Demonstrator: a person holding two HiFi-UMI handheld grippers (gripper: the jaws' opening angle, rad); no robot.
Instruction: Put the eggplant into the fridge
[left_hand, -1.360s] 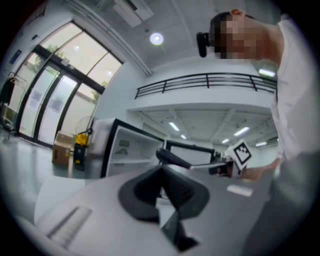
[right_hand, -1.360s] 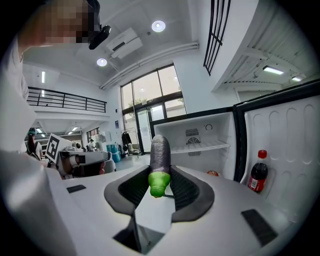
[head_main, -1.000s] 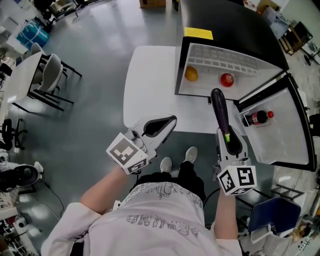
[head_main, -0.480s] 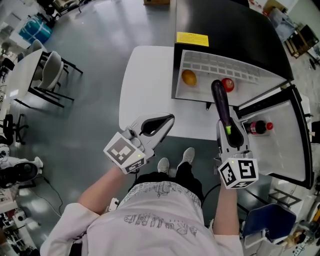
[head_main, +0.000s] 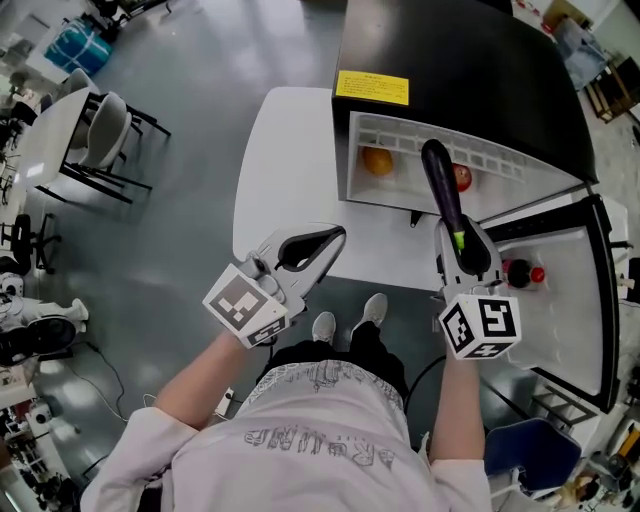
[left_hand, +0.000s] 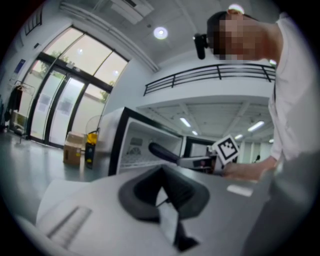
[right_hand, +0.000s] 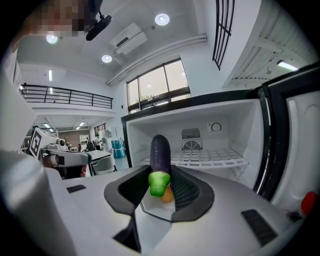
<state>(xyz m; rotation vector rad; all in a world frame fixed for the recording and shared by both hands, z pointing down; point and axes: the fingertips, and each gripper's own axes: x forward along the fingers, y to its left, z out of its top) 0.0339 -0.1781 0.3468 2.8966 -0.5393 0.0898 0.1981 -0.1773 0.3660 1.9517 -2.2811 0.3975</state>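
Note:
A dark purple eggplant (head_main: 441, 185) with a green stem sticks out of my right gripper (head_main: 455, 225), which is shut on its stem end. Its tip reaches the mouth of the open black fridge (head_main: 450, 60), between an orange (head_main: 377, 160) and a red apple (head_main: 461, 177) inside. The right gripper view shows the eggplant (right_hand: 160, 152) pointing at the white interior below a wire shelf (right_hand: 215, 157). My left gripper (head_main: 340, 236) hangs over the table's front edge, shut on nothing. From the left gripper view, the eggplant (left_hand: 162, 151) crosses the fridge front (left_hand: 125, 145).
The fridge stands on a white table (head_main: 280, 170). Its door (head_main: 565, 280) is swung wide to the right, with a red-capped bottle (head_main: 520, 272) in the door rack. A desk with chairs (head_main: 100, 150) stands at far left, a blue chair (head_main: 530, 440) at lower right.
Both grippers have moved toward the fridge. The eggplant's tip, short of the opening a second ago, now lies at it between the orange and the apple.

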